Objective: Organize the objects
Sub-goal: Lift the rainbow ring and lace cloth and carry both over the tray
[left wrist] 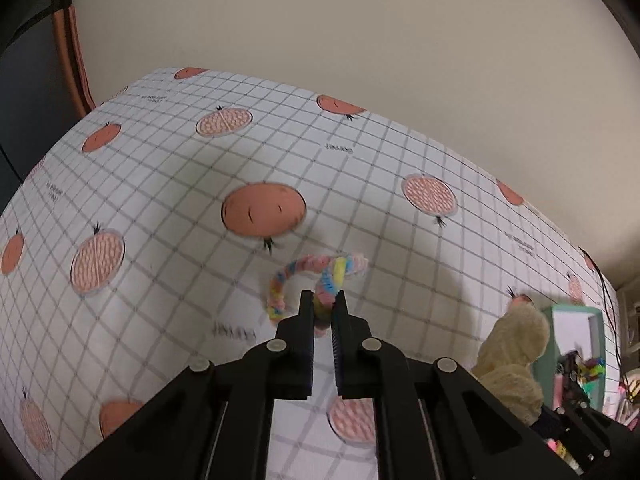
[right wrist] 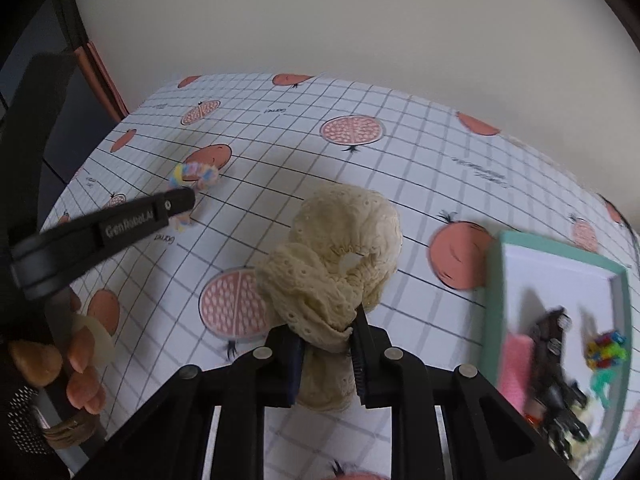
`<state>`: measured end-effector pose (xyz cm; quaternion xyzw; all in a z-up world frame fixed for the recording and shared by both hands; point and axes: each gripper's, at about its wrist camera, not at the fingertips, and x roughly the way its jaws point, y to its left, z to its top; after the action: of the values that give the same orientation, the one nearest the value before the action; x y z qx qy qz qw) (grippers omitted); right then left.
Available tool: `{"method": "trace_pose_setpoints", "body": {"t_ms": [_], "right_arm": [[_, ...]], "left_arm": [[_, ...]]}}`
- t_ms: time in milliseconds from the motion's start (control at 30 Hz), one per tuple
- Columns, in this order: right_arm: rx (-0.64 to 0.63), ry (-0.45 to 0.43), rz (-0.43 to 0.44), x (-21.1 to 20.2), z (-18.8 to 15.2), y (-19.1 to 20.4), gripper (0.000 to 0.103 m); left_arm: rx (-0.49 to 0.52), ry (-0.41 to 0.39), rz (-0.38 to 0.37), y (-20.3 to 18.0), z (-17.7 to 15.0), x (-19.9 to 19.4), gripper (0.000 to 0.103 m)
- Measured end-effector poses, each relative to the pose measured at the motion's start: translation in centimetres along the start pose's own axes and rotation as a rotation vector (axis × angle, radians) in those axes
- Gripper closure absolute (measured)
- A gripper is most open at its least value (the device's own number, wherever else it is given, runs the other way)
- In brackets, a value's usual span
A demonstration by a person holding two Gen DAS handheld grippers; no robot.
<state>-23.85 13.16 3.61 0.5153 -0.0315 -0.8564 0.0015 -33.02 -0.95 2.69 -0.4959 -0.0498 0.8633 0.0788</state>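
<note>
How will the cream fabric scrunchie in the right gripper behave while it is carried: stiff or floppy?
The cream scrunchie is probably floppy: its gathered eyelet fabric sags and folds around the right gripper. It seems light, since a pinch on one edge holds all of it. It is unlikely to slip, being bunched between the fingers.

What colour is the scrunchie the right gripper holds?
Cream, with eyelet lace; the scrunchie shows best in the right wrist view.

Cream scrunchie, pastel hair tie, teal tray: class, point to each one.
cream scrunchie (right wrist: 340,248), right wrist view, ruffled fabric above its hole.
pastel hair tie (left wrist: 308,264), left wrist view, upper loop.
teal tray (right wrist: 494,280), right wrist view, left rim.
</note>
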Motion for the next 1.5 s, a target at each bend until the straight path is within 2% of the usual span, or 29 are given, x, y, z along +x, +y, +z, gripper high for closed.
{"method": "trace_pose_setpoints", "body": {"t_ms": [367,767,1067,1267,1500], "right_arm": [[0.005,-0.035,-0.05,-6.5,-4.3,-1.3,0.082],[0.013,-0.045,-0.094,-11.7,-9.0,-3.1,0.081],[0.058,-0.05,-0.113,-13.8,-11.5,-5.6,0.081],[0.086,-0.031,-0.134,-13.6,-12.4,-7.7,0.081],[0.141,-0.023,-0.156,-13.5,-13.2,-11.0,0.081]], "left_arm": [[0.016,-0.004,-0.044,-3.4,-5.6,-5.3,0.095],[0.055,-0.025,-0.077,-6.8,-10.8,-10.4,0.095],[0.085,-0.046,-0.114,-9.5,-13.2,-12.9,0.095],[0.129,-0.042,-0.11,-11.2,-14.4,-13.0,0.095],[0.153,-0.038,-0.146,-13.4,-15.4,-13.0,0.095]]}}
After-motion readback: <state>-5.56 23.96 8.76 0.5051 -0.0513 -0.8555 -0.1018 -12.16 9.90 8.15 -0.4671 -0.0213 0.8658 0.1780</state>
